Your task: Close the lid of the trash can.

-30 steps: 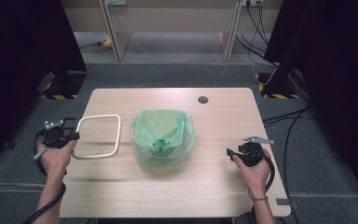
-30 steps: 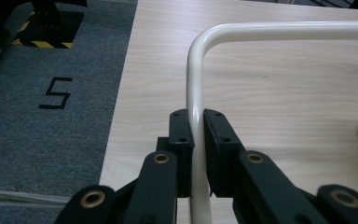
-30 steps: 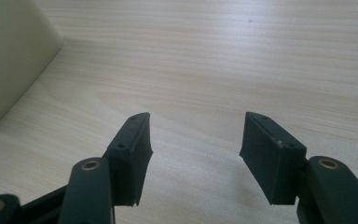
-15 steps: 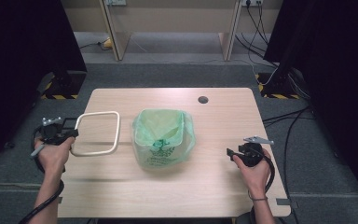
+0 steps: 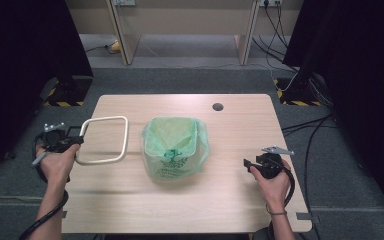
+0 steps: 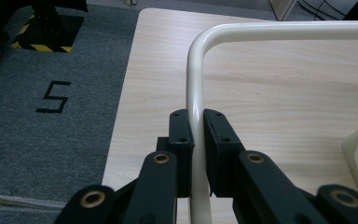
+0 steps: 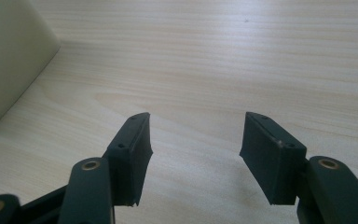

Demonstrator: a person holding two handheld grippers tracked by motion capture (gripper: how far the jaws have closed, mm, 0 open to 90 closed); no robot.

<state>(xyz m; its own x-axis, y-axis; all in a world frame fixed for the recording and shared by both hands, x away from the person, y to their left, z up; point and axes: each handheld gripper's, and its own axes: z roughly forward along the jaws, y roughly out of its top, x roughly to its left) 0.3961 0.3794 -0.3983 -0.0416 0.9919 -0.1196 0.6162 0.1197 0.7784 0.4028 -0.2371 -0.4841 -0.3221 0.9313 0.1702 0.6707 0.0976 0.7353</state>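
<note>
Bin (image 5: 174, 147) lined with a green bag (image 5: 177, 162) sits mid-surface (image 5: 240, 200), its inside hidden. Cream frame (image 5: 102, 141), at its 9 o'clock, lies flat, long axis running 9 to 3, left gripper (image 5: 72, 141) fingers (image 6: 182, 140) clamping its left bar. Right gripper (image 5: 247, 164) fingers (image 7: 133, 154) stand wide, holding nothing.

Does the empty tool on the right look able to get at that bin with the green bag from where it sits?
Probably yes. The right tool is open and holds nothing, and bare table lies between it and the bin. The left tool is clamped on the cream frame, off to the bin's other side.
</note>
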